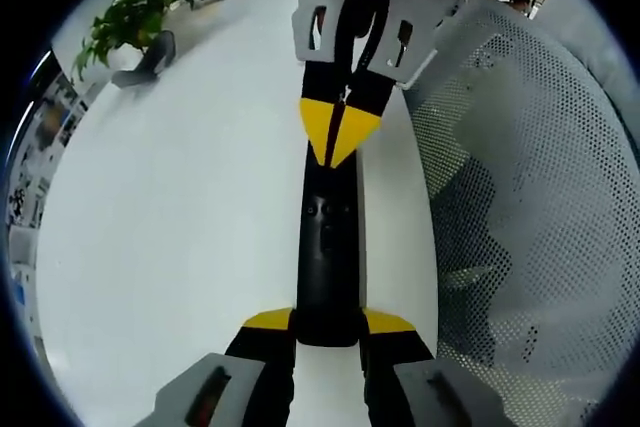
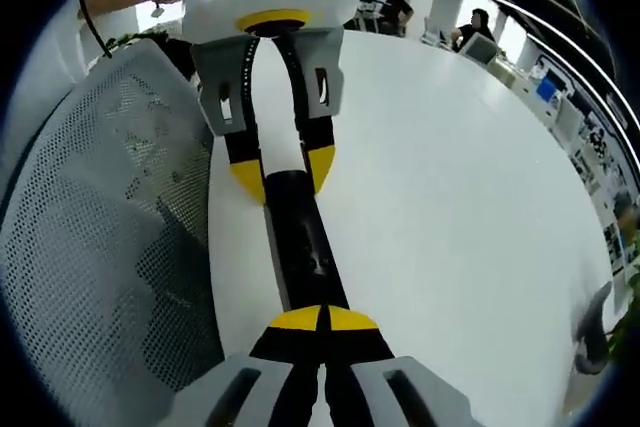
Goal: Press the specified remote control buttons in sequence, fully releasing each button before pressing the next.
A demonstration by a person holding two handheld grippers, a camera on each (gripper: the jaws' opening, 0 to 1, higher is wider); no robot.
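A long black remote (image 1: 328, 247) lies lengthwise above the white table (image 1: 180, 227). In the left gripper view my left gripper (image 1: 328, 322) is shut on its near end, one yellow tip on each side. My right gripper (image 1: 340, 132) comes in from the top with its yellow tips together, resting on the remote's far end just beyond small round buttons (image 1: 328, 209). In the right gripper view the remote (image 2: 300, 247) runs from my shut right gripper (image 2: 322, 319) up to the left gripper (image 2: 285, 172), which clamps its other end.
A grey mesh chair back (image 1: 530, 197) stands close beside the remote and also shows as a chair back (image 2: 100, 227). A green plant (image 1: 130, 12) and a dark stand (image 1: 150, 57) sit at the table's far corner. People (image 2: 475, 27) sit at desks beyond.
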